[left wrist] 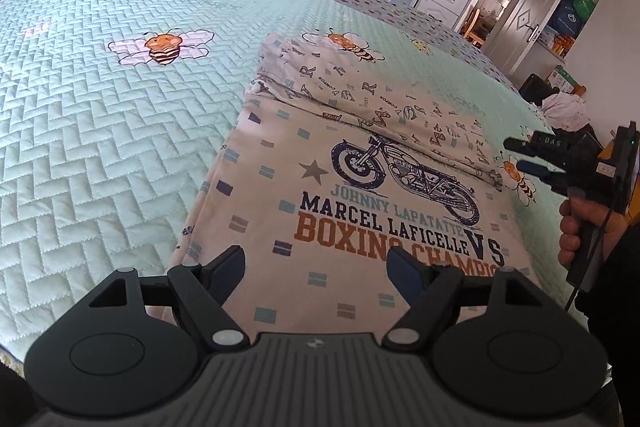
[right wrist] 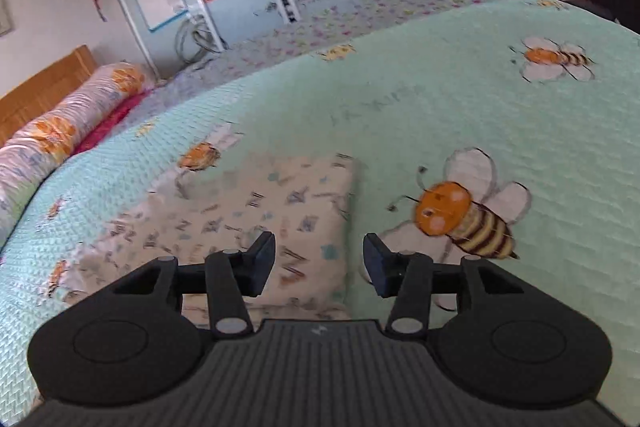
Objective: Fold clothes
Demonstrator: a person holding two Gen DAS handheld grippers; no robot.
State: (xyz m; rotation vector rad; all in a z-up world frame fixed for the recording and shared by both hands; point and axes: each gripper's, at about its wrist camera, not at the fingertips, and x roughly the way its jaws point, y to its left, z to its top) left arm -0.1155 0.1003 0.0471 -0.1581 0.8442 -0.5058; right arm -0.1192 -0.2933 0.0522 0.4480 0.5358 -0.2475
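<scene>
Both grippers: black linkage arms, silver pivot pins, ribbed grey base, blue pads (left wrist: 230,267). Right gripper (left wrist: 532,159) has black pistol handle, trailing black cable.

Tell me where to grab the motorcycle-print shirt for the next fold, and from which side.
Judging by how it lies, take the motorcycle-print shirt at its near left edge, coming in low from the left. That edge lies loose on the quilt, free of the folded-over part on the far right. The left gripper hangs open just above it; the right gripper is open too, holding nothing.
</scene>
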